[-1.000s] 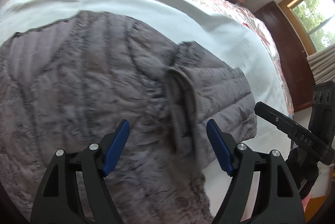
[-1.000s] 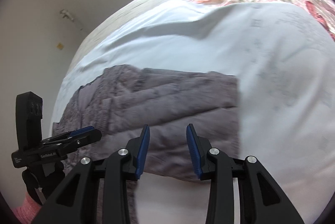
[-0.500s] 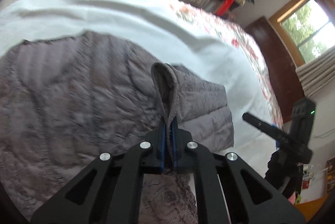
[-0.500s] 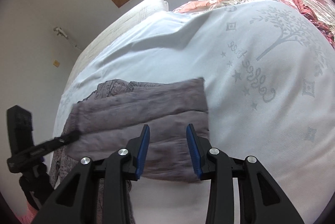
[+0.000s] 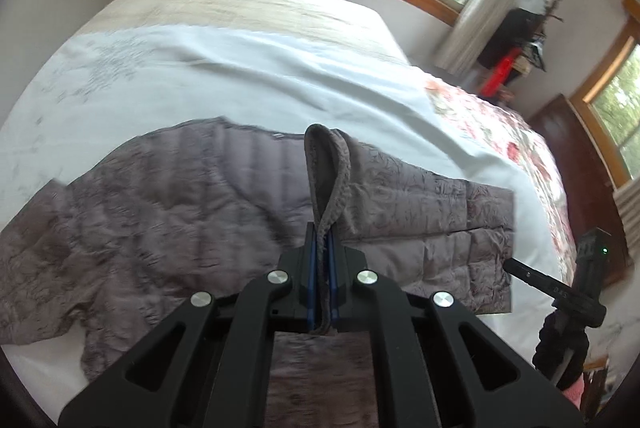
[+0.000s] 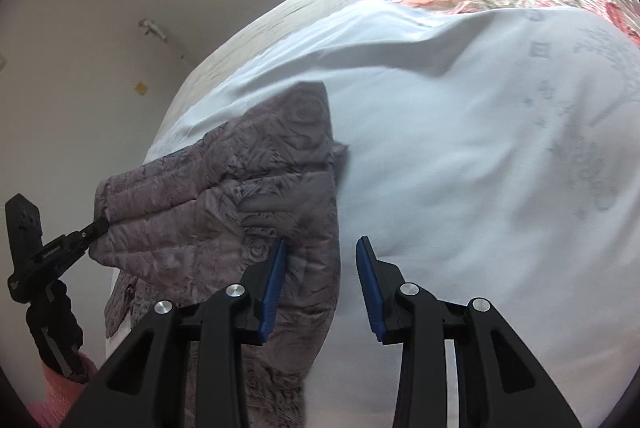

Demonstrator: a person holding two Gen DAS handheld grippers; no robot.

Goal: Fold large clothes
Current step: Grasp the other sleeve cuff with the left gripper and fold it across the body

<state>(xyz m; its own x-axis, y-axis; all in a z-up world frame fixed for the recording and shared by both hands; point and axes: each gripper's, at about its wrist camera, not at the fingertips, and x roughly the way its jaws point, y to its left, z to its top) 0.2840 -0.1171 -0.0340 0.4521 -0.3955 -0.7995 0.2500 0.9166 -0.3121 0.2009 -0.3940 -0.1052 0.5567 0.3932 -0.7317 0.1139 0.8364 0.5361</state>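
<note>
My left gripper (image 5: 322, 280) is pinched tight on a raised fold of the grey quilted jacket (image 5: 168, 228), the cloth standing up in a loop just ahead of my blue pads; my right gripper (image 6: 320, 288) is spread, with nothing between its pads, hovering above the jacket's near edge. I judge the step in hand to be carrying this pinched edge across the body of the garment; to do it well I would hold the pinch firm, lift only enough that the fabric clears itself, and draw it in one even sweep so the puffy quilting does not bunch under the fold; the right gripper would do best to take the matching edge, so the fold line runs straight rather than slanting. The jacket lies spread on the white sheet (image 5: 280, 68) of the bed, mostly to the left of and beyond my left gripper, with one squared flap (image 5: 460, 228) running off to its right; seen from the right gripper, the lifted part hangs ahead and to the left, its edge directly under the left pad (image 6: 274, 280); the slippery shell may slide if the grip slackens.
</note>
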